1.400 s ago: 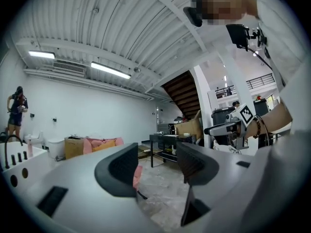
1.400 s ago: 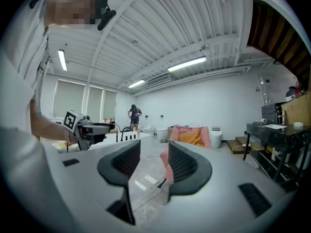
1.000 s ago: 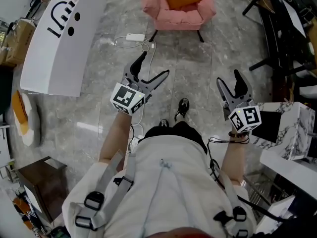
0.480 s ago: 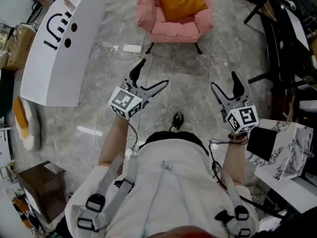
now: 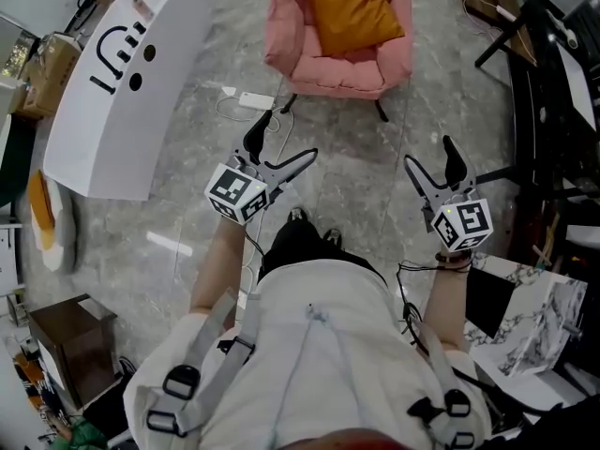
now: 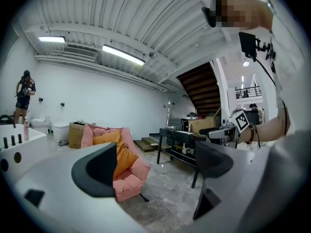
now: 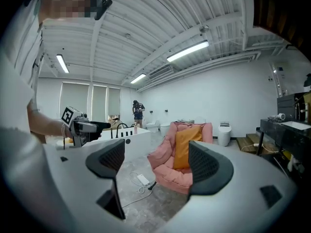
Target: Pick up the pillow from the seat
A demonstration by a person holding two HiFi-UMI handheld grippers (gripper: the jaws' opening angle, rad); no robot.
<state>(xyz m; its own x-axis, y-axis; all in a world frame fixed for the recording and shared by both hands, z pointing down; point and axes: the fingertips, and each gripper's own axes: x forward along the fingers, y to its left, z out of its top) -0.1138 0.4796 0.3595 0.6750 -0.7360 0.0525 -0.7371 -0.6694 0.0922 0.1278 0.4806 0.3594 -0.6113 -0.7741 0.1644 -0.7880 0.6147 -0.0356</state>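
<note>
Closest in, the left gripper [image 5: 289, 139] and right gripper [image 5: 429, 157] are both raised over the grey stone floor [image 5: 375, 148]. Each carries a cube of black-and-white square markers, the only print that shows clearly. The left jaws are opening with nothing between them, and the right jaws stand wide apart, also on nothing but air.

Near right there's a marble-patterned table [image 5: 539, 298], and near left a dark wooden cabinet [image 5: 61, 340]. To the left lies a big white tub [image 5: 112, 92] with black strokes and dots on its side, marks that don't read as a word.

On the floor ahead, a white power strip [image 5: 255, 99] and its cable sit just beside the left front leg of the pink armchair [image 5: 337, 59]. The floor between the grippers and the seat holds only that cable.

The pillow [image 5: 352, 7] is plump and plain orange. It stands on the seat, leaning against the chair's back, well apart from both grippers. A black desk [image 5: 544, 64] runs along the far right, and far back in the left gripper view a person [image 6: 23, 96] is standing.
</note>
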